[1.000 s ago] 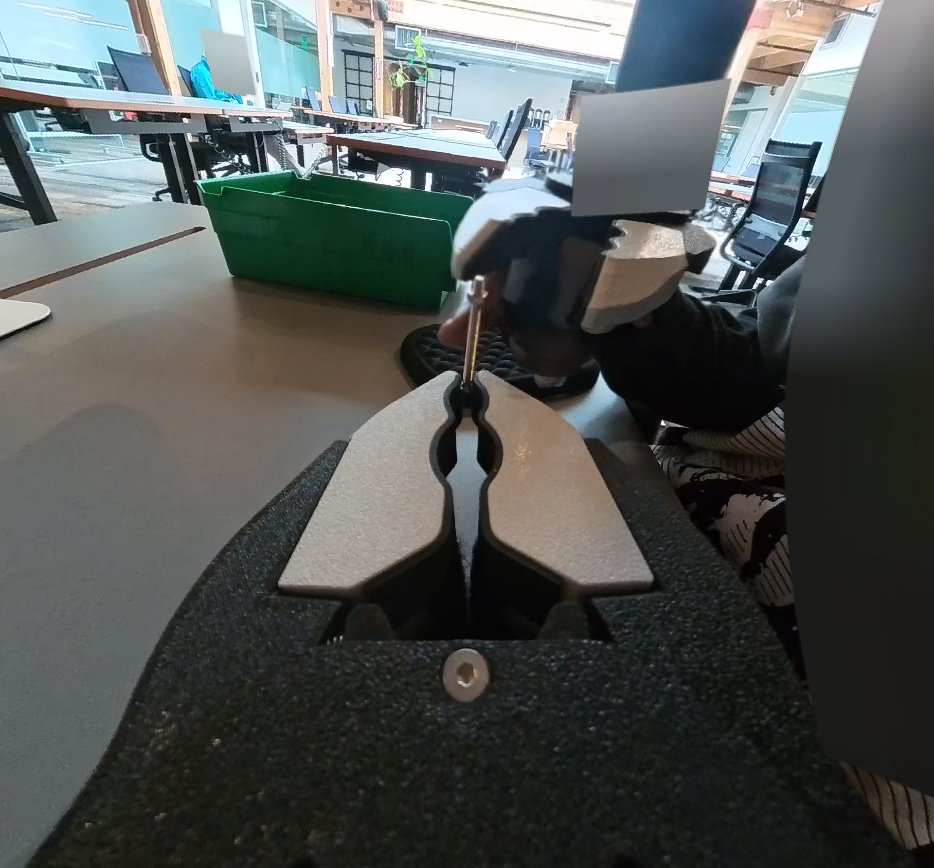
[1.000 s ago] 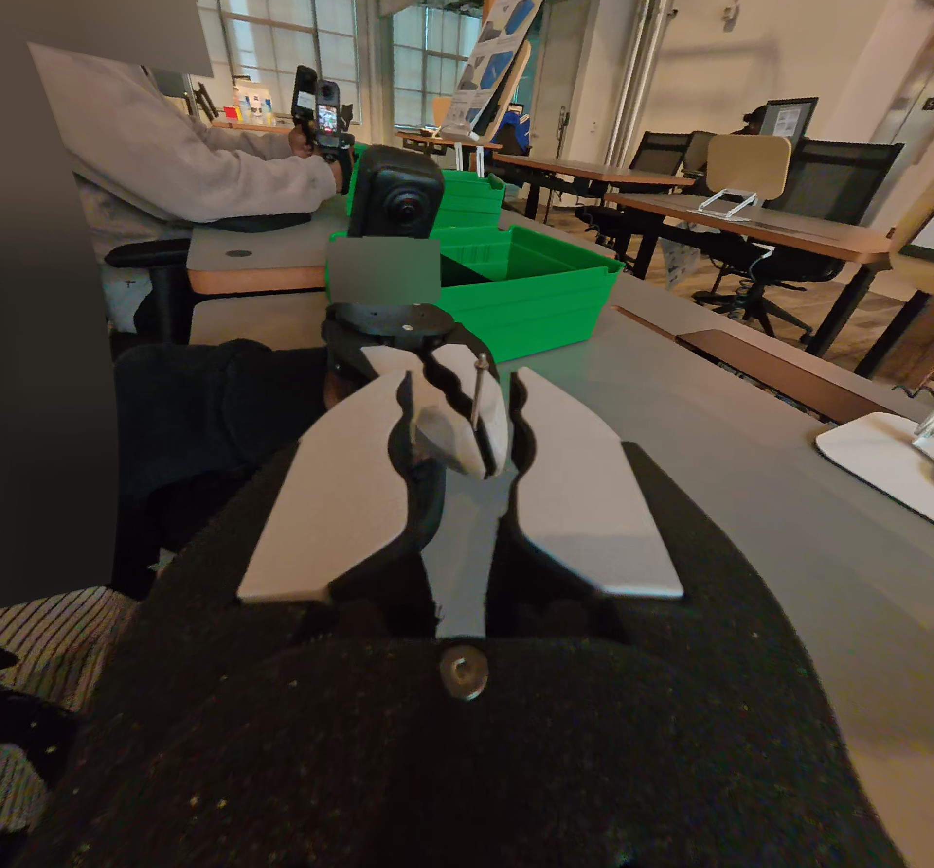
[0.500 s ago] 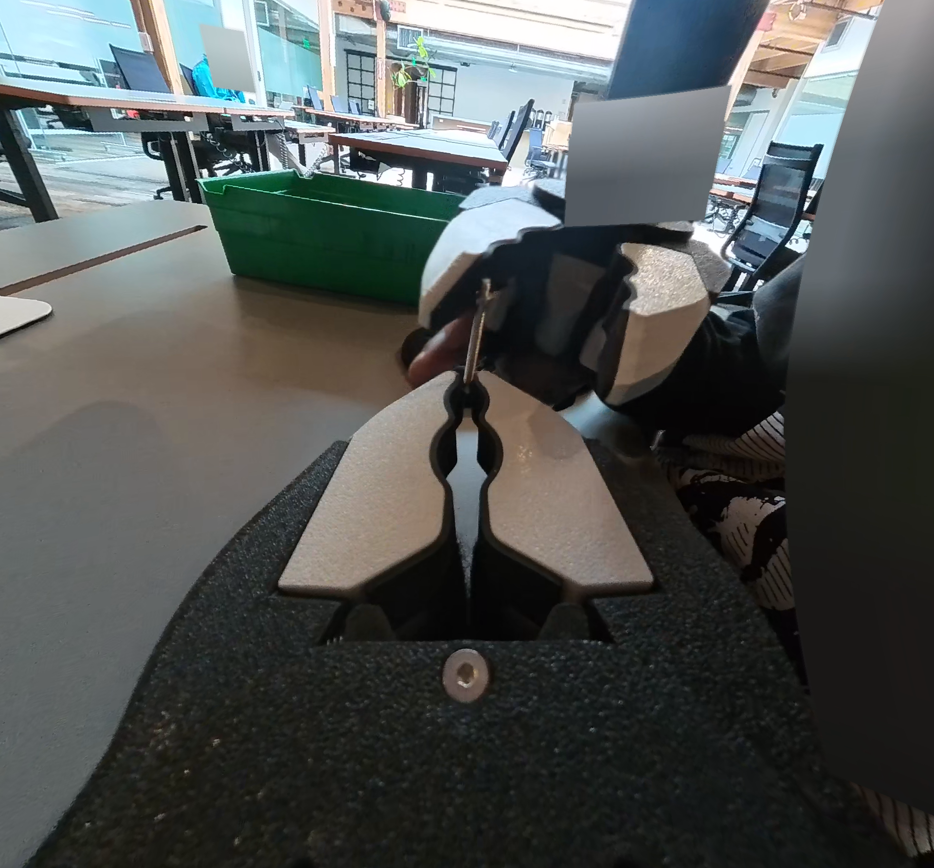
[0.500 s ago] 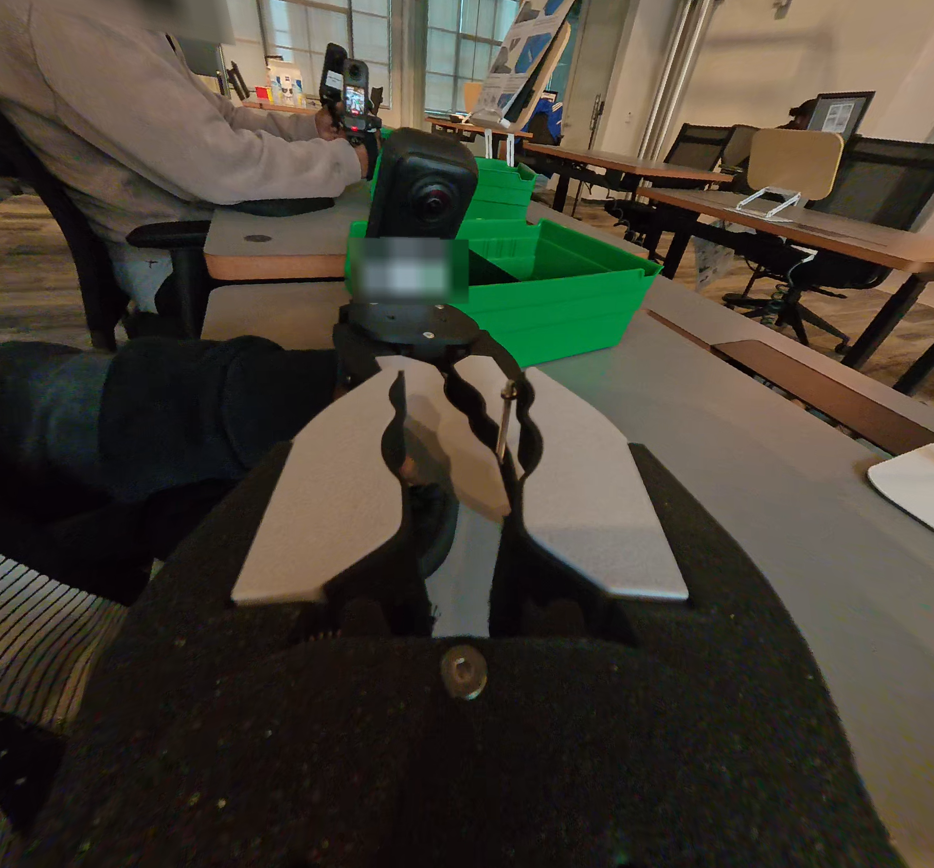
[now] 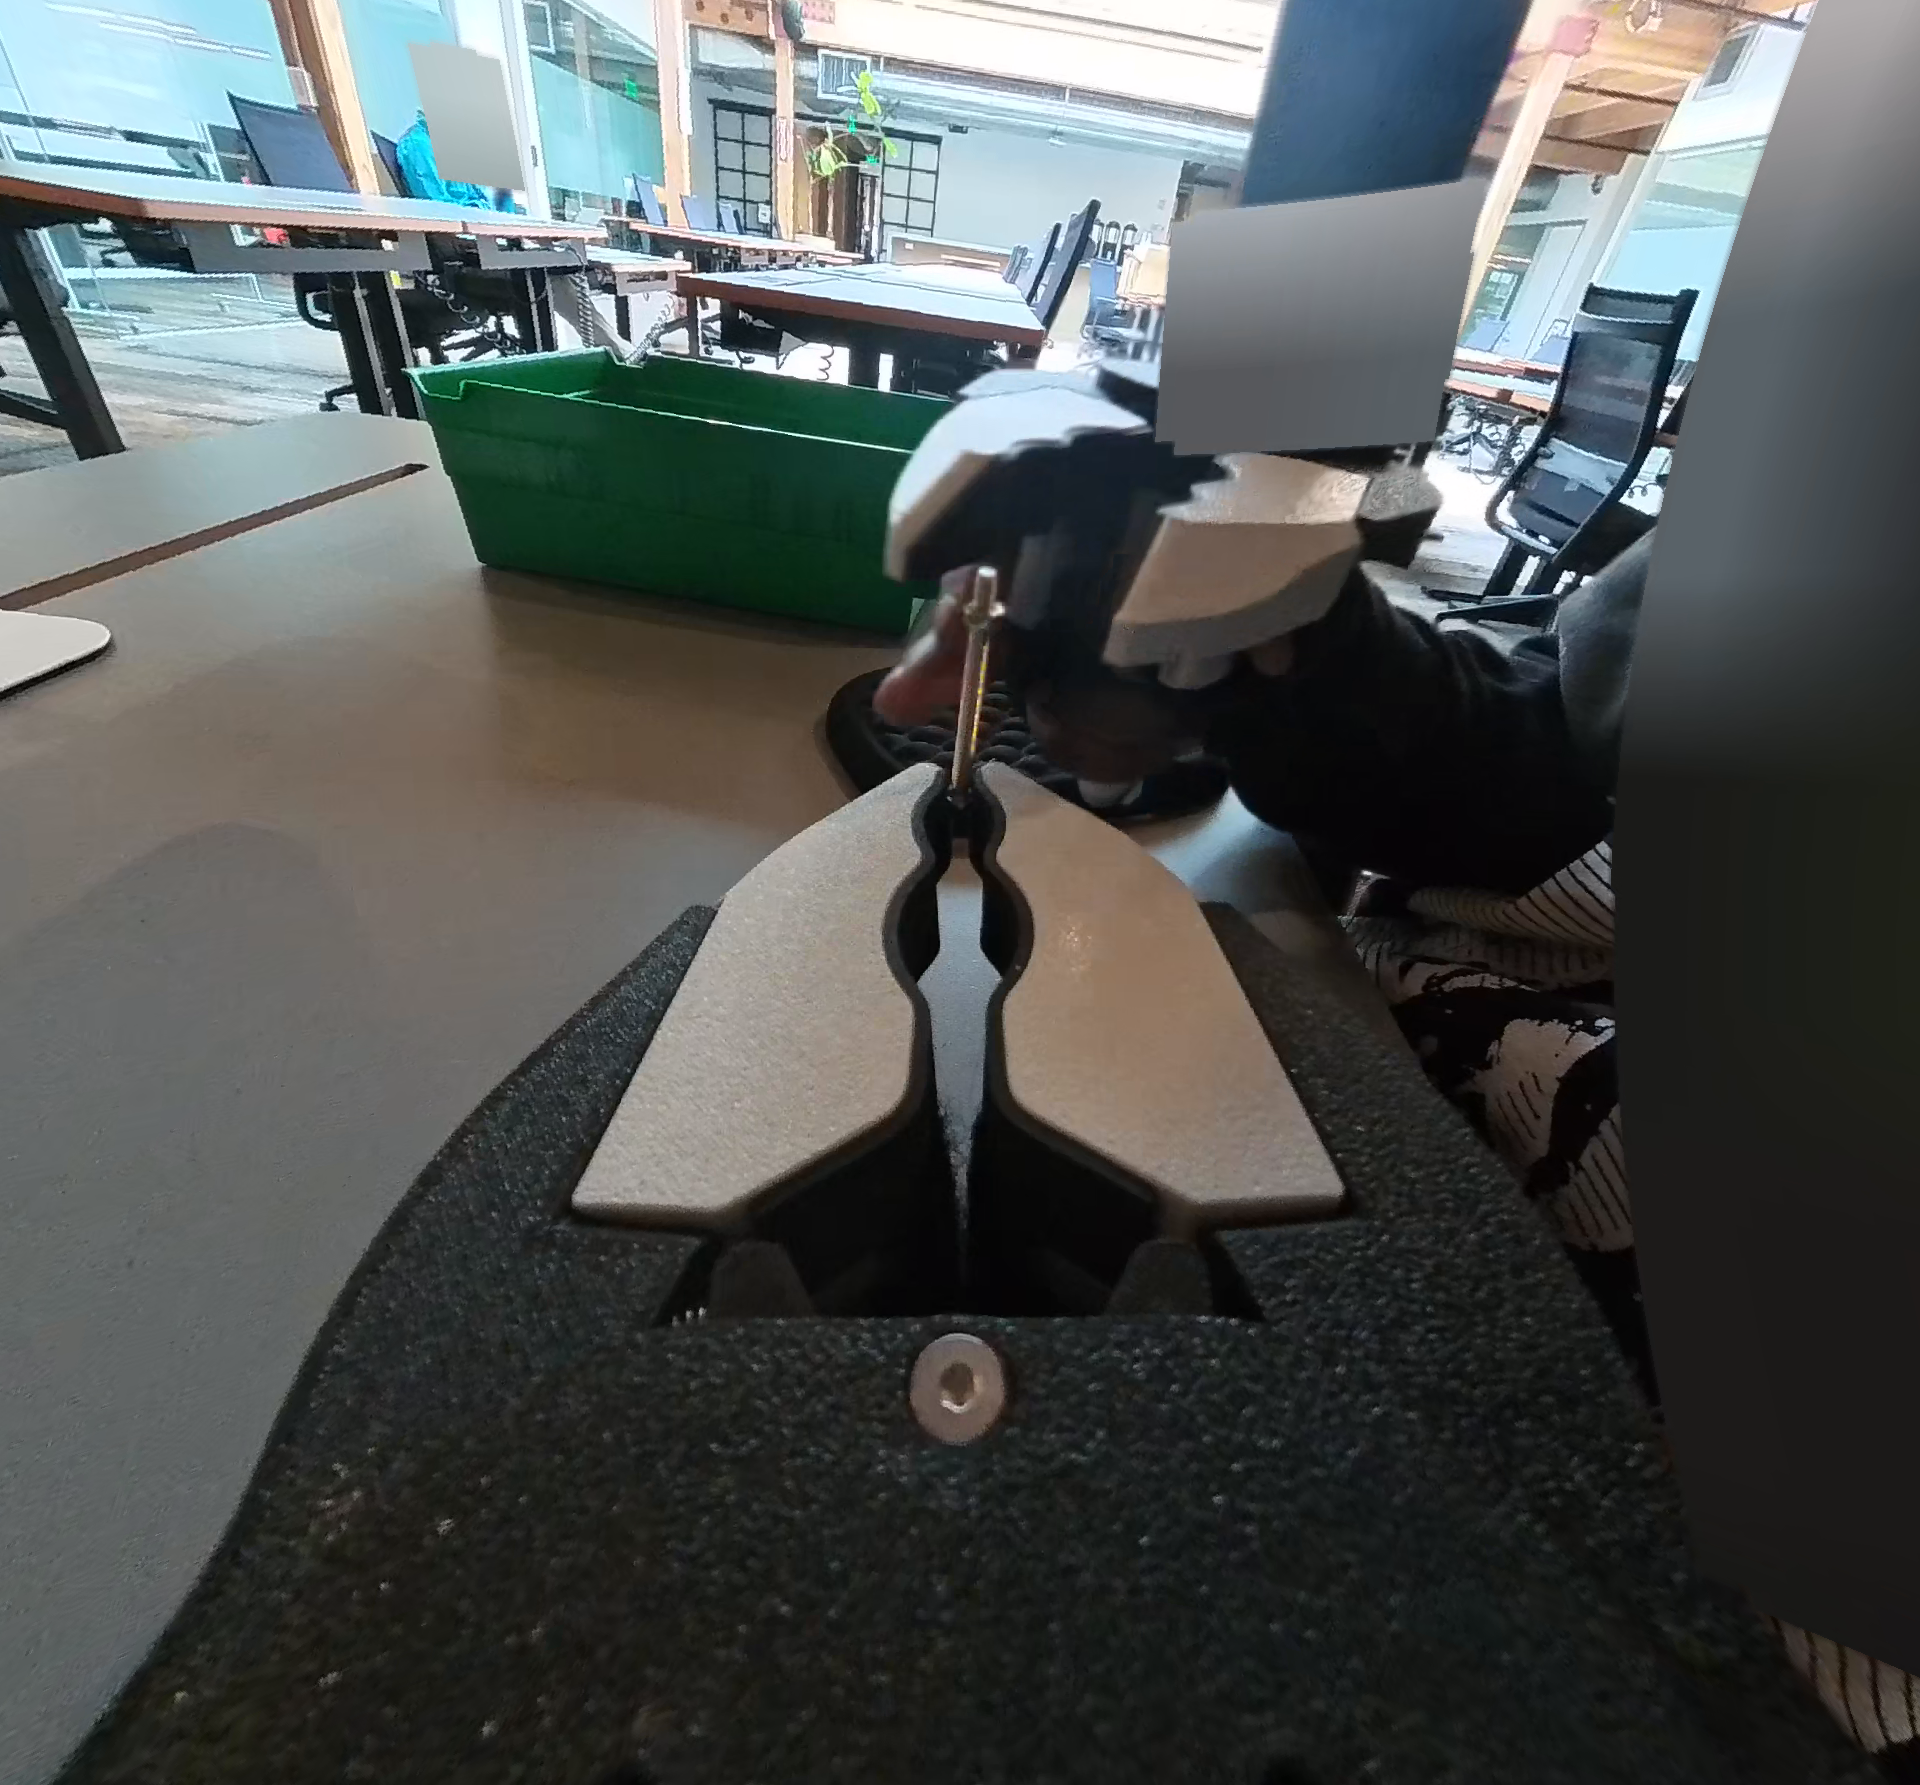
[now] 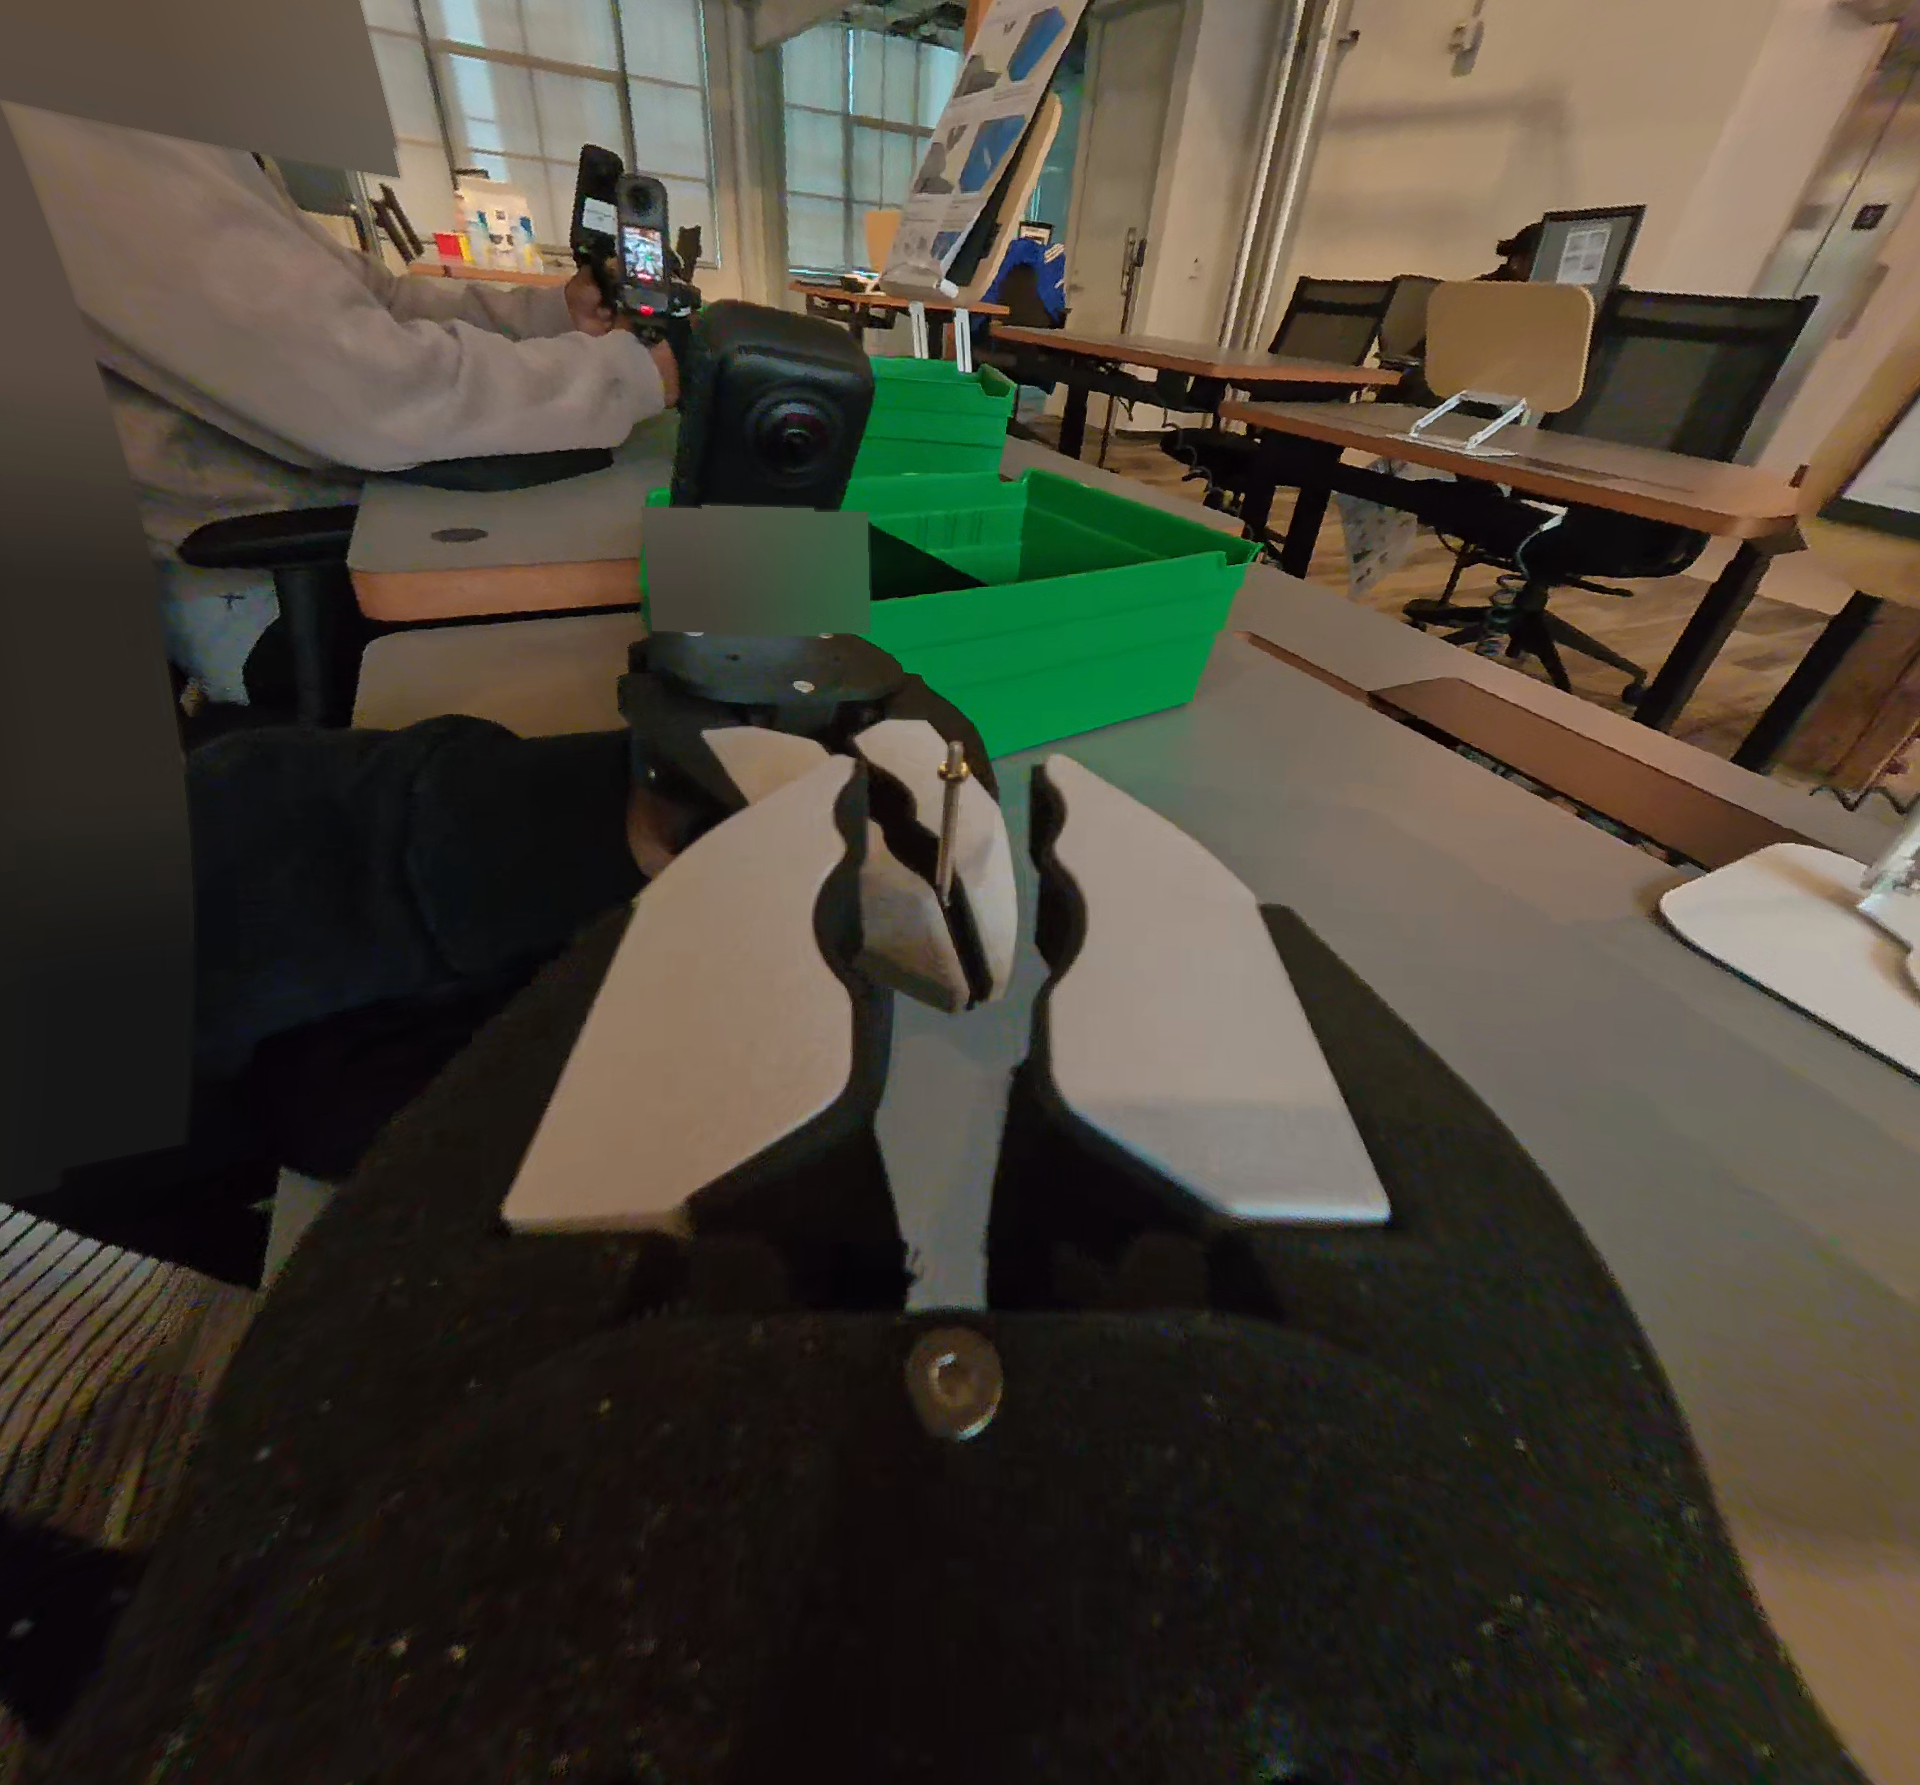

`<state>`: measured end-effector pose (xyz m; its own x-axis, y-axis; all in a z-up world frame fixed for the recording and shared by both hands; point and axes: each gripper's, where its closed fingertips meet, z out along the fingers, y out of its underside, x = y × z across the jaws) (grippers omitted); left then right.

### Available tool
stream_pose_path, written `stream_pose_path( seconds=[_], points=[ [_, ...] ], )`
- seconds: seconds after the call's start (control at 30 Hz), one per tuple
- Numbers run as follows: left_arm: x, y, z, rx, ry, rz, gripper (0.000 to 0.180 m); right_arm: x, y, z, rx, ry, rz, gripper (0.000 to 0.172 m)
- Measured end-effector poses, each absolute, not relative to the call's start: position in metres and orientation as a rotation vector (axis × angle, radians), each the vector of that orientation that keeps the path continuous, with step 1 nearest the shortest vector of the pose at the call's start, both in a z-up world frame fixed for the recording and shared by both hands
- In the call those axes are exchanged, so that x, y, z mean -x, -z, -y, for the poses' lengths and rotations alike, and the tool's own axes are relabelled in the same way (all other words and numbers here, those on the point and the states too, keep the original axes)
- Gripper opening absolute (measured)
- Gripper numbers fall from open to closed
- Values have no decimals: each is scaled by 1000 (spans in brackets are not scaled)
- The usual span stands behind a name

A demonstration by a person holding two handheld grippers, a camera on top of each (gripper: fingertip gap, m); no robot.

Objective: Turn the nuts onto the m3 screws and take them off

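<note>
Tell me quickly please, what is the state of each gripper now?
Left gripper: closed on the lower end of the upright screw, which carries a nut near its top.
Right gripper: open, holding nothing.

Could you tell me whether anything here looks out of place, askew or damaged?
Nothing stands out. The left gripper clamps the screw at its lower end, roughly upright, with a nut near its top. The right gripper is open around them. The green bin sits level.

Grey table (image 6: 1455, 904) carrying green bin (image 6: 1039, 634), black honeycomb mat (image 5: 894, 748), white plate-like base (image 6: 1797, 946) sitting at edge.
</note>
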<state>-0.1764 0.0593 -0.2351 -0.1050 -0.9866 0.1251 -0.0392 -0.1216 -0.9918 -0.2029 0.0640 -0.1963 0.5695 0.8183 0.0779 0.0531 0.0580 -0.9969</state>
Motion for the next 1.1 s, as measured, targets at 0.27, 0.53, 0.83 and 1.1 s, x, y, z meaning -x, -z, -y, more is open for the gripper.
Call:
stream_pose_path(
  seconds=[0.27,0.53,0.83,1.1],
  points=[
    [176,235,-60,1277,1368,-1248,2,226,204,-69,1418,-702,874,35],
    [177,235,-61,1278,1366,-1241,2,206,199,-59,1415,-670,853,15],
    [176,236,-60,1278,1363,-1251,2,215,201,-70,1422,-693,836,31],
    [177,235,-61,1281,1368,-1241,2,220,204,-67,1426,-683,866,21]
  ],
)
